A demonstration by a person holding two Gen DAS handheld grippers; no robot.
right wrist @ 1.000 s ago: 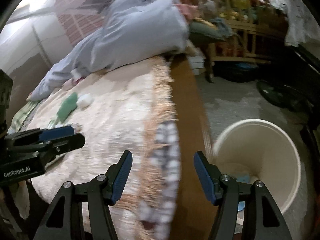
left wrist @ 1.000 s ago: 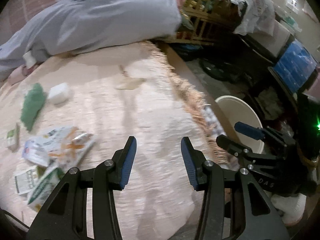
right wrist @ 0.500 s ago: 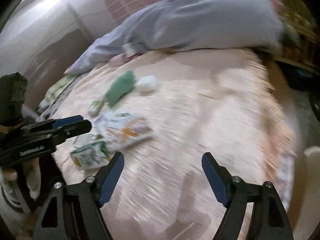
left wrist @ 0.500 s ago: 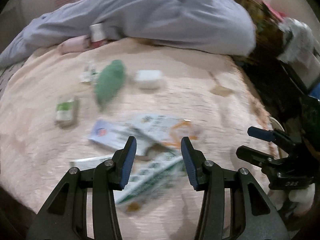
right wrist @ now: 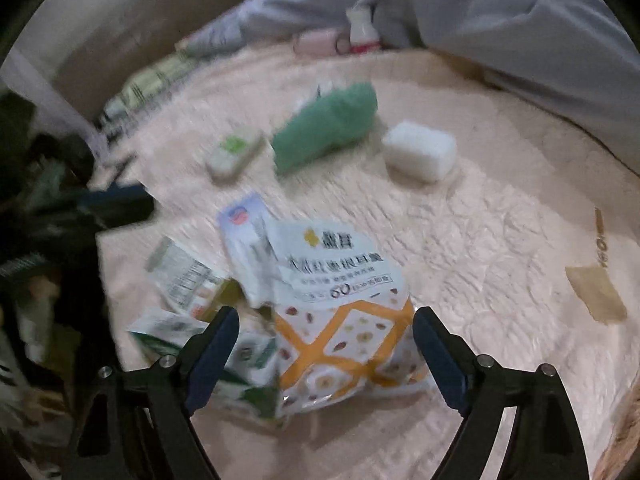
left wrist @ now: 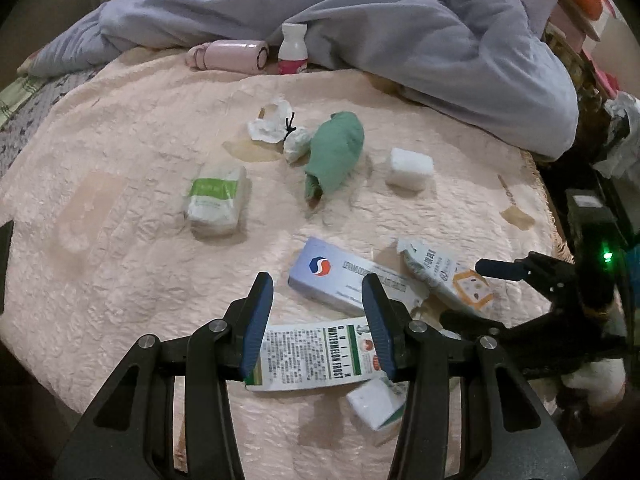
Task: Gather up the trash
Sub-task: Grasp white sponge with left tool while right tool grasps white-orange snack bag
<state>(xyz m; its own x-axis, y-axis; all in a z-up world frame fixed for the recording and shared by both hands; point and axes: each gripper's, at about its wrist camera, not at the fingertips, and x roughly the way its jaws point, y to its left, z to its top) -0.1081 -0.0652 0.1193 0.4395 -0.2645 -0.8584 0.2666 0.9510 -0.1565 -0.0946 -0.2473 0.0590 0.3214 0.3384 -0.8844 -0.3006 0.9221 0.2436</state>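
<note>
Jaws of the left gripper (left wrist: 318,328) gape empty above a flat white-and-green cardboard box (left wrist: 308,356) on the pale pink quilted bed (left wrist: 120,208). Jaws of the right gripper (right wrist: 326,356), also spread, straddle a white-and-orange crinkled food pouch (right wrist: 344,320) without pinching it.

Home bedroom: bed with pink quilt (left wrist: 120,208), rumpled grey duvet (left wrist: 360,16).

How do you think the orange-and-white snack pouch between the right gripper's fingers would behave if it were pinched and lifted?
The snack pouch is torn open on top and creased, so it would probably crumple and flop rather than hold shape. It looks empty, so likely light. Its glossy film might slip in the open right gripper.
</note>
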